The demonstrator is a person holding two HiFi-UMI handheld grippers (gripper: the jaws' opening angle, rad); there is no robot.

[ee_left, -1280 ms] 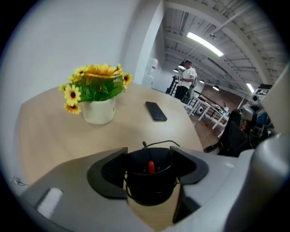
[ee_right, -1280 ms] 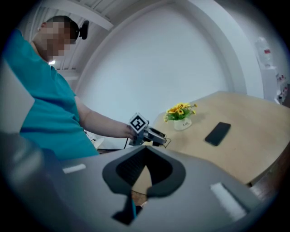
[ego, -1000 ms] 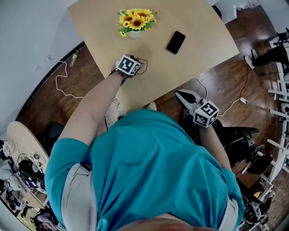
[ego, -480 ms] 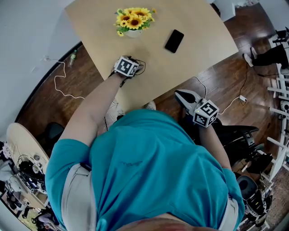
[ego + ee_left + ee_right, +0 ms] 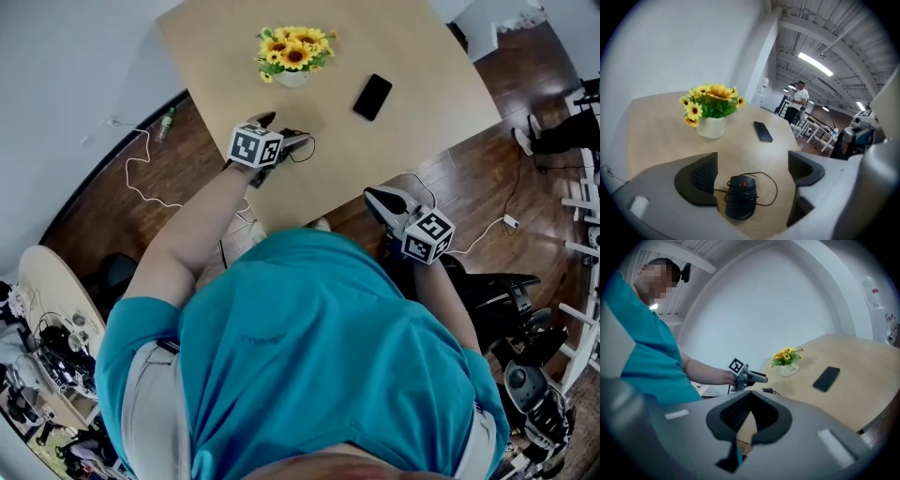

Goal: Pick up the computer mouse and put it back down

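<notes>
The black computer mouse (image 5: 740, 197) lies on the light wooden table (image 5: 412, 56) with its thin cable looped over and around it. My left gripper (image 5: 752, 176) hangs just above it, its jaws opening wide on either side, and neither pad touches the mouse. In the head view that left gripper (image 5: 286, 129) covers most of the mouse near the table's front edge. From the right gripper view the mouse (image 5: 771, 391) is a small dark shape beside the left gripper. My right gripper (image 5: 743, 439) is shut on nothing, held off the table's near edge (image 5: 380, 199).
A white pot of yellow flowers (image 5: 293, 56) and a black phone (image 5: 373, 97) sit farther back on the table. Cables (image 5: 141, 178) trail over the wooden floor on both sides. A person (image 5: 799, 101) stands far off in the room.
My left gripper has risen off the mouse and its jaws have spread apart. The mouse stays on the table. The right gripper has kept still.
</notes>
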